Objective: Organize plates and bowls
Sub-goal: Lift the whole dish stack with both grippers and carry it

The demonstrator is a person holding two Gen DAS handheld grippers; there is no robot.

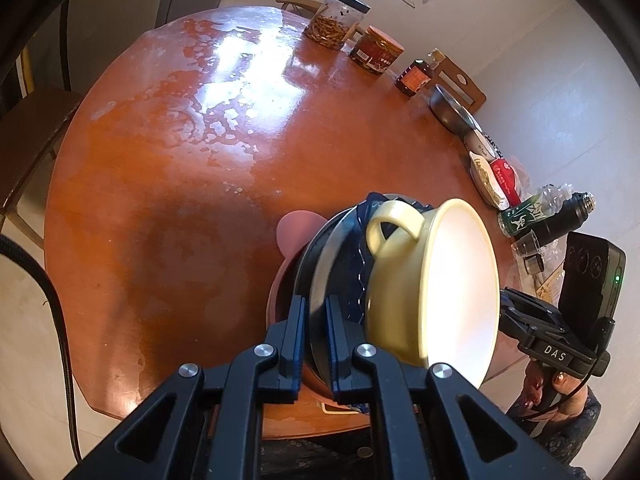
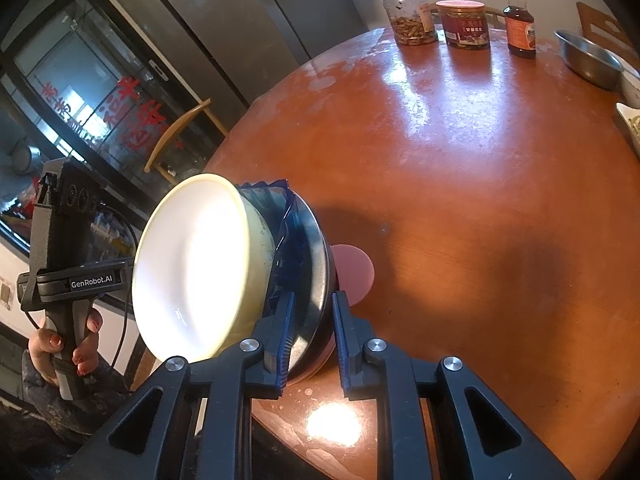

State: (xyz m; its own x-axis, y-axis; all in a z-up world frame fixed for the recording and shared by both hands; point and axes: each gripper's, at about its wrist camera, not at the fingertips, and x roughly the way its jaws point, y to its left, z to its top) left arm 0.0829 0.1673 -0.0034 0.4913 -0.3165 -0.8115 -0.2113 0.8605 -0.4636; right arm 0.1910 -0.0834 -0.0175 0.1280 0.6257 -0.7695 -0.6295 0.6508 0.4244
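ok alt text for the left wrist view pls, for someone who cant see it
The left gripper is clamped on the rim of a metal plate in a tilted stack with a blue dish and a cream bowl, above a round orange table. Jars stand at the far edge.

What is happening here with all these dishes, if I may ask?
A person holds a gripper in each hand. The left gripper and the right gripper both straddle the rim of the metal plate in a tilted stack over the round table. The yellow bowl and blue dish sit on top.
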